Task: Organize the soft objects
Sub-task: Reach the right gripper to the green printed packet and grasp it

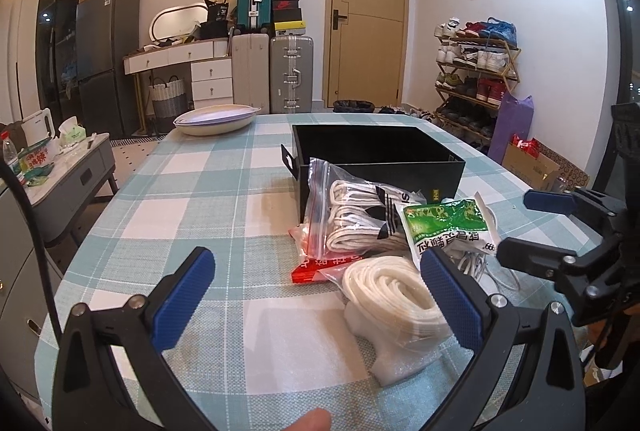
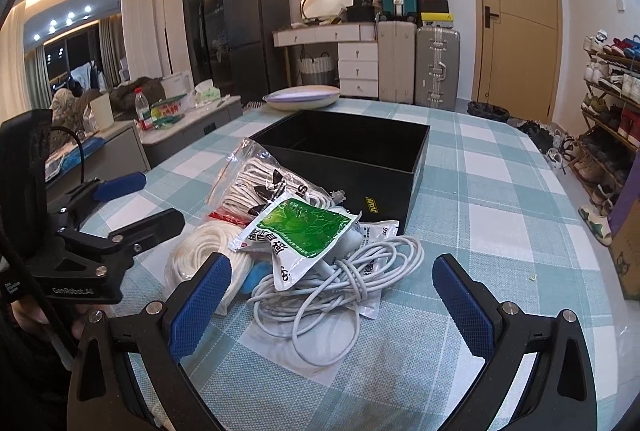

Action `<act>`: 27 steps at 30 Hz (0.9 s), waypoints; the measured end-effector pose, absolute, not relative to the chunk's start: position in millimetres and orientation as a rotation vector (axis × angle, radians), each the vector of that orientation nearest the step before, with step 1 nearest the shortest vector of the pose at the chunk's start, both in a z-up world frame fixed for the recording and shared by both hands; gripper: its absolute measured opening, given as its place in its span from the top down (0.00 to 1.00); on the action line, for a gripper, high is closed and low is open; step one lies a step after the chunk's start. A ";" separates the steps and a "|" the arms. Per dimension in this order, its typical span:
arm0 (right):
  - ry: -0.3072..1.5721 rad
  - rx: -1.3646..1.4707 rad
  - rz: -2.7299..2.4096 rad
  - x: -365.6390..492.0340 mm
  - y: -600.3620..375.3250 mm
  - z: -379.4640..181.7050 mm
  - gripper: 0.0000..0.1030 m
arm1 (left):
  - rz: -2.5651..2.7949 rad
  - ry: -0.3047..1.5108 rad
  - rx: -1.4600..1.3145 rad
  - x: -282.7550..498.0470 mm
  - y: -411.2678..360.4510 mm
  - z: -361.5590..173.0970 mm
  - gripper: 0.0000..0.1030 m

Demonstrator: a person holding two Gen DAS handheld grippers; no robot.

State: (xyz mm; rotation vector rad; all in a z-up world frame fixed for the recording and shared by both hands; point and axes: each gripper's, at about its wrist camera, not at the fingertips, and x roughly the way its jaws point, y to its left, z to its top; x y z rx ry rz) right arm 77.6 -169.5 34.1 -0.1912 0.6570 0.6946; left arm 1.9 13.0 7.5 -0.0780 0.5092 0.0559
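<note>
Both grippers, left gripper (image 1: 316, 295) and right gripper (image 2: 332, 295), sit wide open at the bottom of frame, holding nothing. Mid-frame, the white rope coil (image 1: 394, 295), cable tangle (image 2: 340, 271), green packet (image 2: 304, 231) and bagged laces (image 1: 352, 219) are piled against the black box (image 2: 360, 155).

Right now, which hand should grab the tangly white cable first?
The right gripper, probably. Its open fingers already point at the white cable just ahead of them. The left gripper is also open, but it faces the white rope coil, with the cable off to its side.
</note>
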 end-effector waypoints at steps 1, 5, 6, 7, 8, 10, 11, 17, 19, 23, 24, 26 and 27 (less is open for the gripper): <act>0.659 -0.202 0.701 79.4 -167.6 33.9 0.00 | 0.049 0.506 -0.078 1.3 12.8 8.1 0.00; 0.653 -0.257 0.714 84.5 -154.1 34.7 0.00 | 0.050 0.501 -0.064 -0.1 10.8 9.7 0.00; 0.657 -0.268 0.718 86.5 -150.8 34.4 0.00 | 0.057 0.498 -0.062 -0.4 10.8 9.6 0.00; 0.661 -0.274 0.720 88.1 -148.1 33.2 0.01 | 0.058 0.496 -0.061 -0.5 10.7 9.7 0.00; 0.665 -0.282 0.726 90.0 -145.2 32.0 0.03 | 0.055 0.497 -0.061 -0.3 10.9 9.8 0.00; 0.679 -0.297 0.732 93.5 -139.2 28.6 0.06 | 0.049 0.506 -0.061 1.0 11.6 9.8 0.00; 0.686 -0.301 0.732 95.4 -137.4 26.9 0.06 | 0.050 0.505 -0.063 1.3 11.9 9.9 0.00; 0.711 -0.325 0.742 102.3 -127.7 20.2 0.11 | 0.047 0.507 -0.064 2.0 13.2 9.4 0.00; 0.708 -0.336 0.746 101.3 -124.9 19.8 0.17 | 0.045 0.510 -0.065 2.8 13.5 8.6 0.00; 0.712 -0.351 0.762 100.1 -120.6 17.4 0.27 | 0.041 0.513 -0.068 3.2 13.7 7.4 0.00; 0.712 -0.353 0.764 99.6 -119.9 17.0 0.31 | 0.041 0.513 -0.069 3.0 13.6 7.5 0.00; 0.706 -0.354 0.769 98.0 -120.0 17.1 0.37 | 0.039 0.514 -0.069 3.3 13.7 7.1 0.00; 0.702 -0.352 0.771 97.4 -120.2 17.3 0.42 | 0.038 0.514 -0.070 3.2 13.8 6.7 0.00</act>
